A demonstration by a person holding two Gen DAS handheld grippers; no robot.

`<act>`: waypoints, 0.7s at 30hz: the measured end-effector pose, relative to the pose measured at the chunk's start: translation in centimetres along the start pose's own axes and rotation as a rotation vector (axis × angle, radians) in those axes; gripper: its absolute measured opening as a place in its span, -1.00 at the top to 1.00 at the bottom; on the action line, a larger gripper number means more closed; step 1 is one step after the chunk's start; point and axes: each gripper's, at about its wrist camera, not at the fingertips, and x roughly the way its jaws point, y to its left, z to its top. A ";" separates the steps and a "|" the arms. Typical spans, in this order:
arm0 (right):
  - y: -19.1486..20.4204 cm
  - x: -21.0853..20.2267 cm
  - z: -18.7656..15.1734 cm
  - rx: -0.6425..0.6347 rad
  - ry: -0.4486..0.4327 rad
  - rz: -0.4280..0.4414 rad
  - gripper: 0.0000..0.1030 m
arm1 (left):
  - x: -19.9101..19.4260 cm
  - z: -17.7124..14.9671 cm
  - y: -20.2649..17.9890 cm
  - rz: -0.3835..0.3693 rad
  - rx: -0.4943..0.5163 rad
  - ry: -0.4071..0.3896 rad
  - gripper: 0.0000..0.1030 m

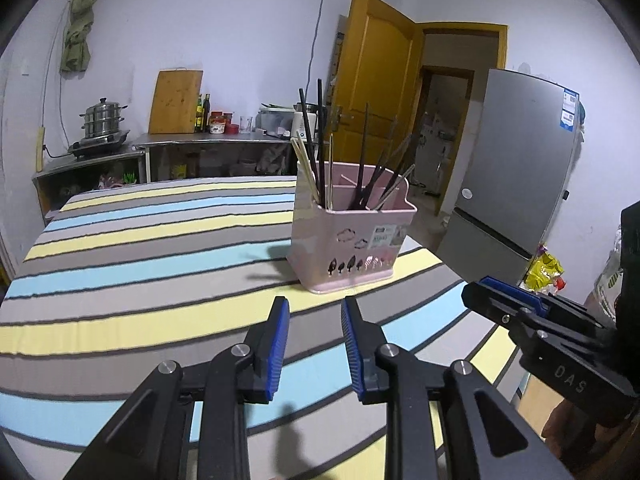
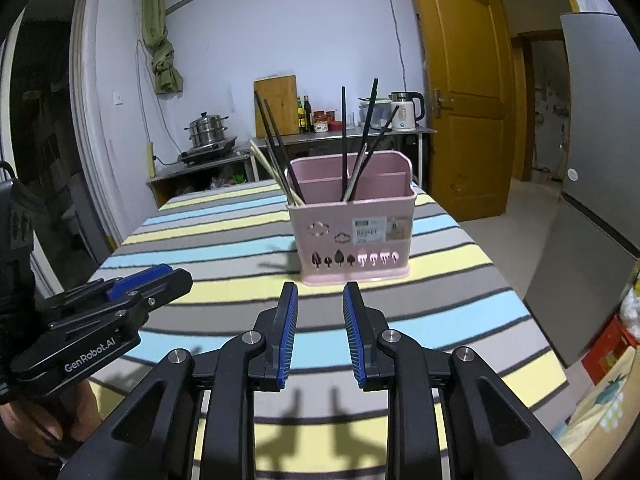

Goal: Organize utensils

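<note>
A pink utensil holder stands upright on the striped tablecloth. Several black chopsticks and pale wooden ones lean out of its compartments. My left gripper hovers open over the cloth just short of the holder, with nothing between its blue pads. In the right wrist view my right gripper is likewise open and empty in front of the holder. Each gripper shows at the other view's edge: the right gripper and the left gripper.
The holder sits near the table's right edge. A grey fridge stands right of the table. Behind are a steel counter with a steamer pot, bottles and a kettle, and an open yellow door. A hand holds the left gripper.
</note>
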 end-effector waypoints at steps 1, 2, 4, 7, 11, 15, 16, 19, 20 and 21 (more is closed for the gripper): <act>0.1 0.0 -0.3 -0.004 0.000 -0.003 0.53 | -0.1 -0.2 -0.1 0.002 0.005 0.000 0.48; 0.1 -0.1 -0.6 -0.008 0.001 -0.007 0.53 | -0.1 -0.4 -0.2 0.006 0.010 -0.001 0.48; 0.2 -0.1 -1.0 -0.014 0.004 -0.013 0.53 | -0.2 -0.8 -0.2 0.009 0.012 -0.001 0.48; 0.4 -0.3 -1.6 -0.014 0.008 -0.019 0.53 | -0.3 -1.2 -0.2 0.012 0.010 -0.001 0.48; 0.5 -0.6 -1.8 -0.011 0.004 -0.024 0.53 | -0.3 -1.5 -0.4 0.021 0.016 0.003 0.48; 0.5 -0.8 -1.8 -0.006 0.001 -0.027 0.53 | -0.4 -1.6 -0.5 0.024 0.016 0.004 0.48; 0.4 -0.8 -1.7 -0.006 0.000 -0.027 0.53 | -0.4 -1.6 -0.4 0.023 0.016 0.004 0.49; 0.4 -0.9 -1.9 -0.005 -0.001 -0.027 0.53 | -0.4 -1.8 -0.6 0.024 0.019 0.007 0.48; 0.5 -0.9 -1.9 -0.005 -0.001 -0.027 0.53 | -0.5 -1.8 -0.6 0.025 0.020 0.009 0.48; 0.5 -0.9 -2.0 -0.005 -0.001 -0.027 0.53 | -0.5 -1.9 -0.7 0.025 0.021 0.009 0.48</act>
